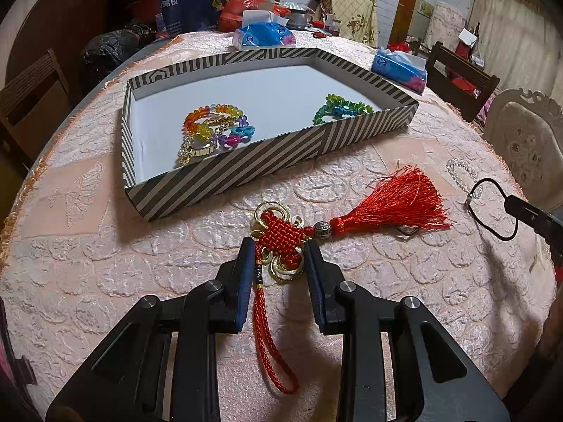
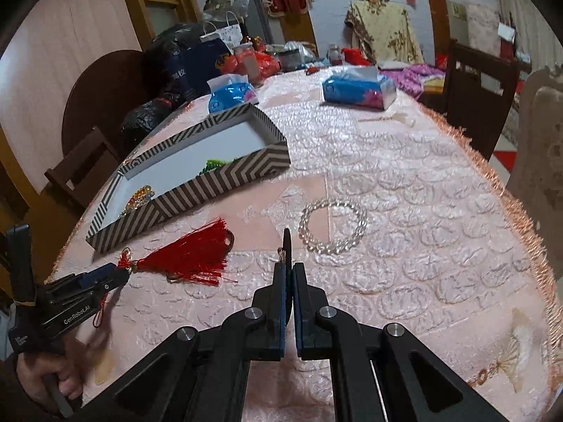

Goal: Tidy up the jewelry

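In the left wrist view, the striped tray [image 1: 225,176] fills the upper left and middle of the frame on the pink tablecloth [image 1: 105,263]. On its white floor, toward the left, lie a rainbow bead bracelet [image 1: 211,119], a chain of coloured links [image 1: 239,135] and a gold watch [image 1: 198,149], all bunched together and touching; at the right end, well apart from them, lies a green bead bracelet [image 1: 343,109]. Below the tray, in the lower middle, the left gripper [image 1: 279,246] stands open, its fingers on either side of the red knot [image 1: 281,234]. The knot's cord loop [image 1: 271,334] runs back between the fingers, and its tassel [image 1: 404,204] fans out toward the right. At the right edge, the right gripper [image 1: 527,214] holds a thin black loop [image 1: 492,207], with a clear bead bracelet [image 1: 461,172] just behind it.

The right wrist view shows the left gripper [image 2: 119,276] from the side at lower left, at the knot [image 2: 126,260], with the tassel [image 2: 190,256] just below the tray [image 2: 211,190]. Only slivers of the tray's contents show over its wall. In the lower middle, the right gripper [image 2: 288,270] is clamped shut on the black loop [image 2: 287,246], seen edge-on, so its shape is hard to judge here. The clear bracelet [image 2: 332,227] lies flat just right of the fingertips, apart from them. Two blue tissue packs [image 2: 359,88] sit in the upper middle.
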A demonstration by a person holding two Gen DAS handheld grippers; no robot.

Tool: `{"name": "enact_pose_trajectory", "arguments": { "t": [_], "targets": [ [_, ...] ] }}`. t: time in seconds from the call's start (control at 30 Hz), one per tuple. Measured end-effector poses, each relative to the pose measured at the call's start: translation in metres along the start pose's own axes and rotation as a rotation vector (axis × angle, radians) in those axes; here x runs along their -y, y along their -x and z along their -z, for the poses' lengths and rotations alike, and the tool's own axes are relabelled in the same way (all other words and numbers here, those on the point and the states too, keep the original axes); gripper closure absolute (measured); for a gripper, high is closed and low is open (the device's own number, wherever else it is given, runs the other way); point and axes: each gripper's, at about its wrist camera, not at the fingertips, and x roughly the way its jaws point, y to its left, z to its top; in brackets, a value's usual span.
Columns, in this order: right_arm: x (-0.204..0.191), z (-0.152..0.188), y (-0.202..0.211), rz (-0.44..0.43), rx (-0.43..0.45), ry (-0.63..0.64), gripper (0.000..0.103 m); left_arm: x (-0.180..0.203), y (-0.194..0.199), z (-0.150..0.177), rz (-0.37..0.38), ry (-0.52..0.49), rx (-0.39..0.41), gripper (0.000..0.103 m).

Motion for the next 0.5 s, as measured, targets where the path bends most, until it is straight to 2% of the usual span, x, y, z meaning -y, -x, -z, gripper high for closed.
{"name": "enact_pose_trajectory", "arguments": {
  "t": [0.13, 0.5],
  "targets": [
    [-0.0015, -0.0007, 0.0024, 0.027, 0.017, 0.013, 0.100, 0.0000, 0.0000, -0.0001, -0.001, 0.000, 0.000, 0.076],
    [0.0048, -0.0010, 0.0018, 0.010, 0.018, -0.031, 0.100, 0.0004, 0.0001, -0.0001, -0.002, -0.002, 0.000, 0.076]
  ]
}}
